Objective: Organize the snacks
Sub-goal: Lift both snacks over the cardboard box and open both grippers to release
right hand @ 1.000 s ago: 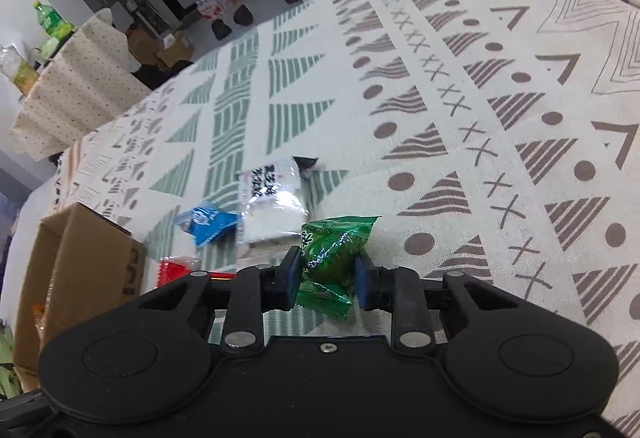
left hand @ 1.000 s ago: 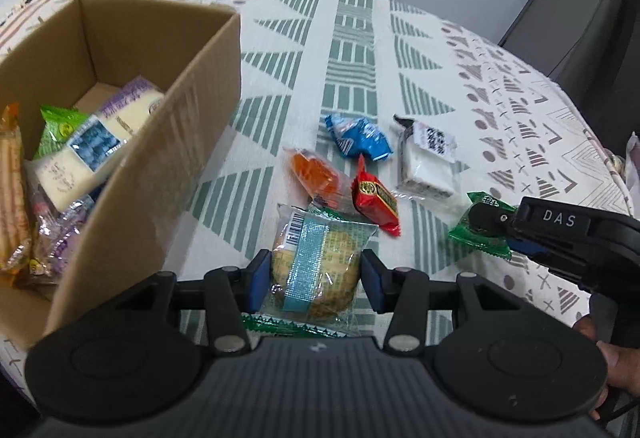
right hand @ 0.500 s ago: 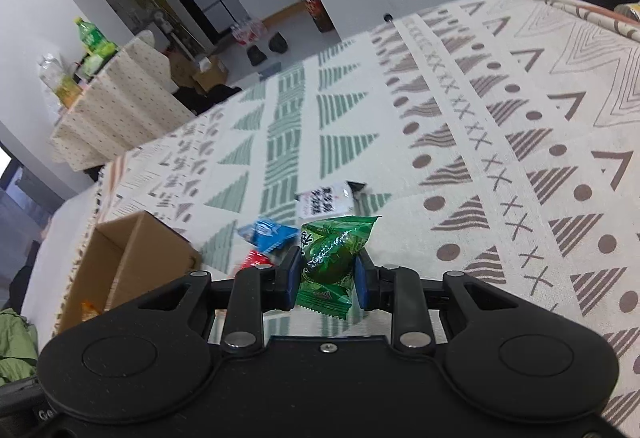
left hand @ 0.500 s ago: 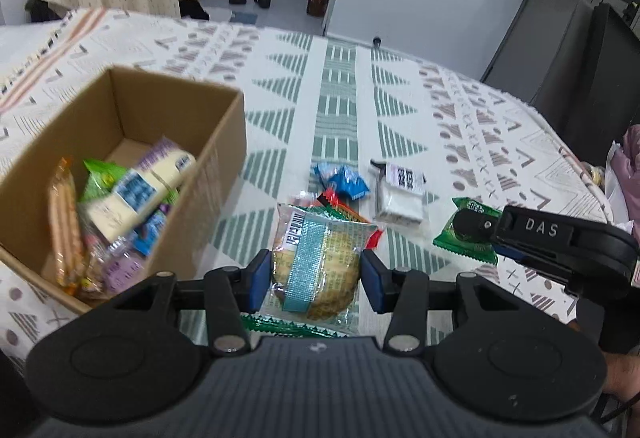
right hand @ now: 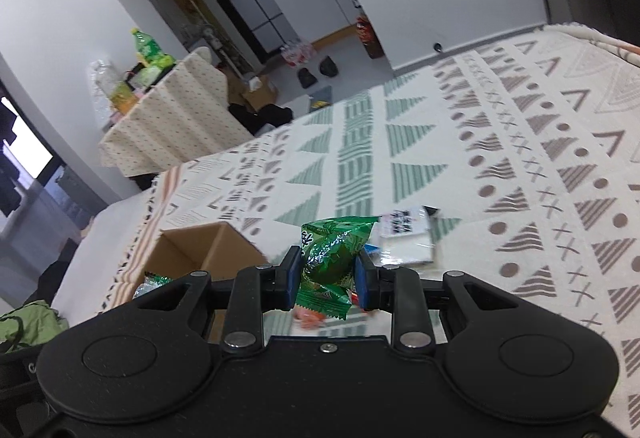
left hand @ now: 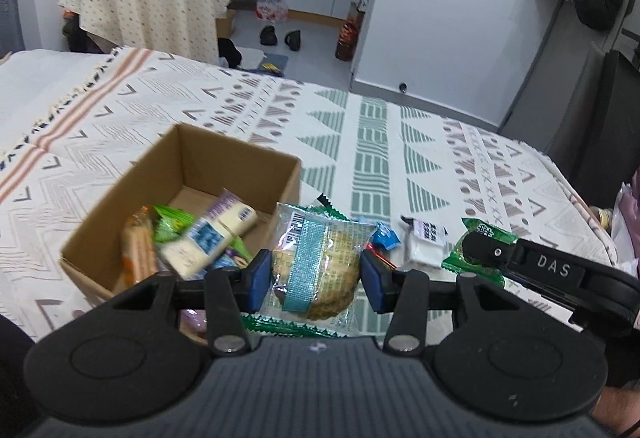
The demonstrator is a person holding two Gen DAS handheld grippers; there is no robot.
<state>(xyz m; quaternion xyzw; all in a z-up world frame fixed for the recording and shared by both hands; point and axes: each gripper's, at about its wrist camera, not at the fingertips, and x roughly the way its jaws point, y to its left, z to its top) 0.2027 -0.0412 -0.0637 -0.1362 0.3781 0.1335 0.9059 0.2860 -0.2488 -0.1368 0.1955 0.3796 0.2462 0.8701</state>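
Cardboard box [left hand: 120,213] sits open-topped at near left of the tabletop [left hand: 376,141], already holding several snack packs; its right wall stands just left of the loose snacks. Patterned cloth covers the tabletop; wide bare cloth lies beyond the box and to the far right, up to the far edge. Right edge of the tabletop curves down near a dark cabinet.

Left hand-held gripper [left hand: 312,274]: blue pads clamped on a clear-wrapped cake [left hand: 316,262] with a teal stripe, held above the surface, just right of the box's near-right corner. Whether the cake overlaps the box rim, cannot tell.

Right hand-held gripper [right hand: 326,274]: pads clamped on a green pack [right hand: 328,262], raised off the cloth. In the left wrist view this gripper comes in from the right, the green pack at its tip, just right of the white pack.

Loose on the cloth between the two grippers: white pack [left hand: 424,242] with a black-printed label, blue wrapper [left hand: 386,236] beside it, partly hidden behind the cake. Red-orange wrapper [right hand: 308,320] blurred below the green pack.
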